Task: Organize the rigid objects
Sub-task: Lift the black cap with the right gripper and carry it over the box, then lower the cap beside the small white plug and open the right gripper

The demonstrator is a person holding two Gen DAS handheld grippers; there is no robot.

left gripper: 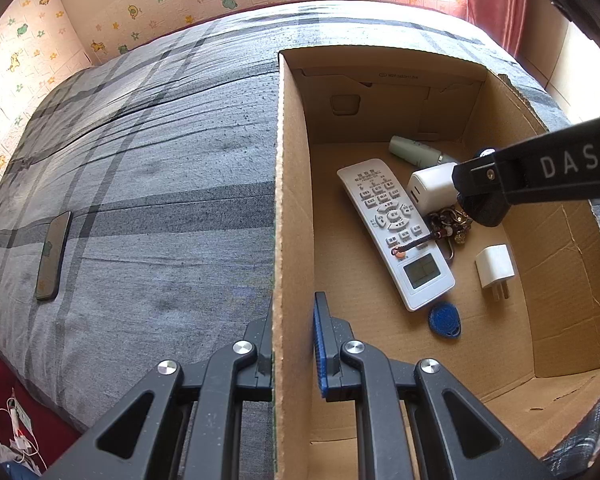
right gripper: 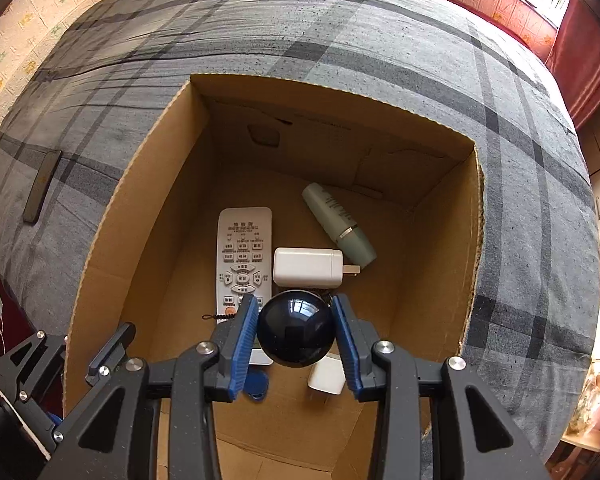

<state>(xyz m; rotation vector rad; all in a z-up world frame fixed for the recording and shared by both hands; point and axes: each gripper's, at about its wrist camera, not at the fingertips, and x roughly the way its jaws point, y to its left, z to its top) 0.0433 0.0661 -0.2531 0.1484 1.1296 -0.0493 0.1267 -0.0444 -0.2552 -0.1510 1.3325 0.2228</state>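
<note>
My left jaws (left gripper: 293, 344) are clenched on the left wall of the cardboard box (left gripper: 290, 200), one finger outside, the blue pad (left gripper: 320, 350) inside, bottom centre of the left view. My right jaws (right gripper: 296, 332) grasp a dark glossy ball (right gripper: 296, 328), blue pads touching both its sides, lower centre of the right view, held over the box interior.

Largest down: the bed (left gripper: 140, 160) with grey plaid cover fills the left and top of both views. The box sits on it, open, at centre right in the left view. Inside on the box floor: a white remote (left gripper: 396, 232) lying diagonally, screen end toward the bottom of the frame. A pale green bottle (right gripper: 338, 224) lies on its side in the upper part of the box, above right of the remote. A white charger block (right gripper: 306, 267) sits just right of the remote, prongs pointing right toward the bottle. A second smaller white plug (left gripper: 495, 268) lies right of the remote, prongs down-frame. A bunch of keys with beads (left gripper: 450, 222) is beside the remote, its cord draped across it. A blue key fob (left gripper: 444, 320) lies just below the remote's screen end. A dark phone (left gripper: 52, 256) lies on the bed, left edge, well apart from the box.
</note>
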